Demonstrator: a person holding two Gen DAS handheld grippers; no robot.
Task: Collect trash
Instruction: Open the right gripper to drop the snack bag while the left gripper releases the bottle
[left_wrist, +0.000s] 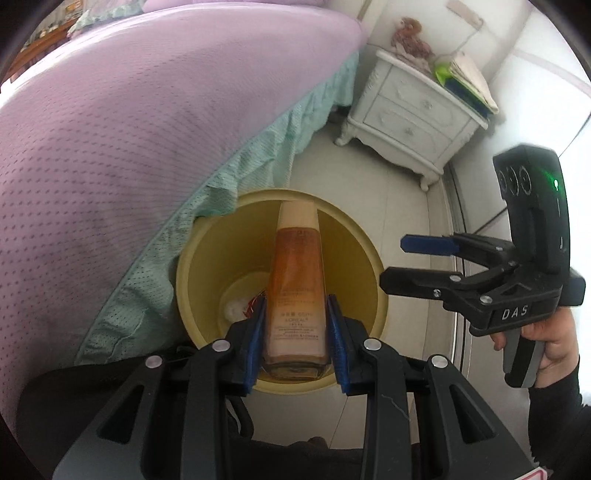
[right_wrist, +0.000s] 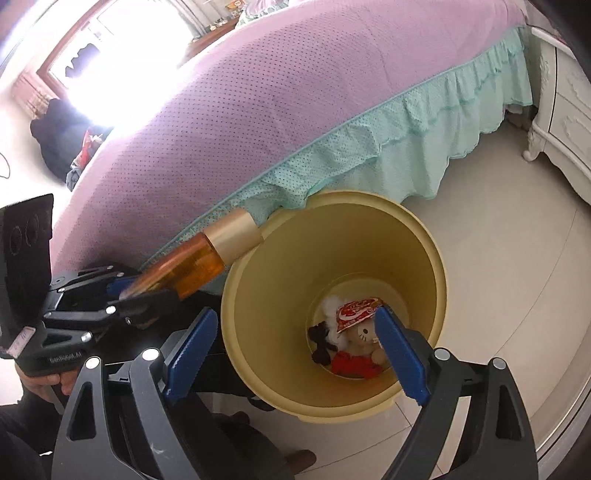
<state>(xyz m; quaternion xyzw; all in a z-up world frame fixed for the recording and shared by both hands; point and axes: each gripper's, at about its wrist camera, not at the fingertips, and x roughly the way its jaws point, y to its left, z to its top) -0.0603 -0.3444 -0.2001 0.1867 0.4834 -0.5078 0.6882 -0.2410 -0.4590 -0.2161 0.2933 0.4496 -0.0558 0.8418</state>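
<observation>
The left gripper (left_wrist: 297, 332) squeezes an orange bottle (left_wrist: 297, 291) between its blue pads, above the yellow bin (left_wrist: 373, 266). The bottle reads "L'OREAL". The right gripper (right_wrist: 295, 354) is wide open, holding nothing; its body says "DAS".

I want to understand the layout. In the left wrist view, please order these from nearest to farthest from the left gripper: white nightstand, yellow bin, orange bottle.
1. Orange bottle: clamped in the left gripper.
2. Yellow bin: just below and ahead, beside the bed.
3. White nightstand: far, upper right, by the wall.
</observation>
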